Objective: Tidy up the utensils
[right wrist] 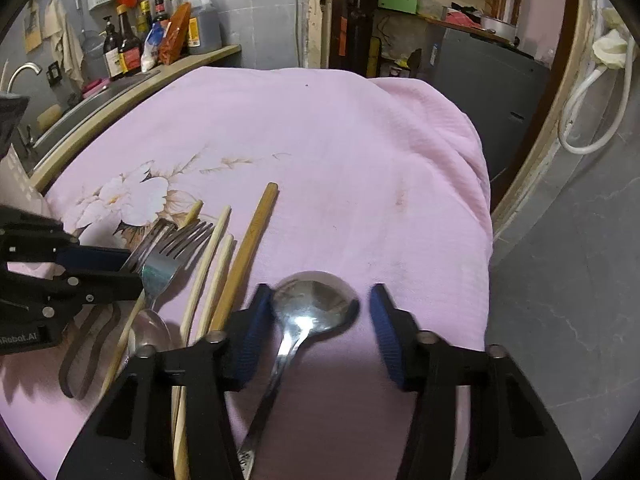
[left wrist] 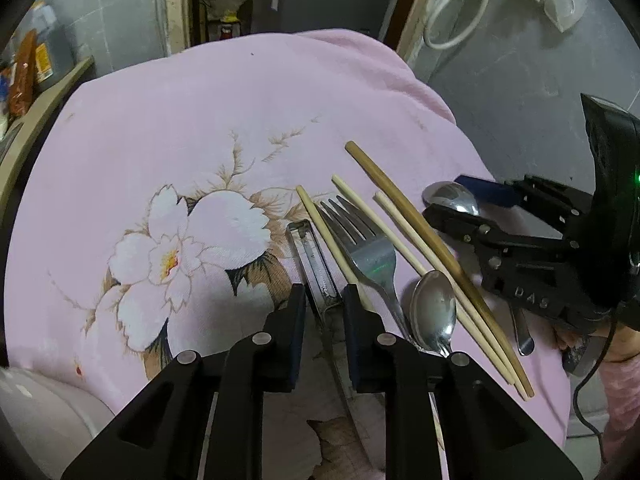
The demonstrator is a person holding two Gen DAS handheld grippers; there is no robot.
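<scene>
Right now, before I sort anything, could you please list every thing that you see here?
cloth: one, pink with flower print, under everything
peeler: one, metal, left of fork
fork: one sure, metal, between pale chopsticks
big spoon: one, metal, far right
small spoon: one, metal, beside fork handle
pale chopsticks: three, around fork
brown chopstick: one, rightmost stick
bottles: several, dark and clear, on counter
left gripper: black, shut on peeler
right gripper: black, open around big spoon

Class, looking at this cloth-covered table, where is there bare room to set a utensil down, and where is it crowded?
Free: the pink cloth beyond the chopsticks, and right of the big spoon. Crowded: around the fork.
</scene>
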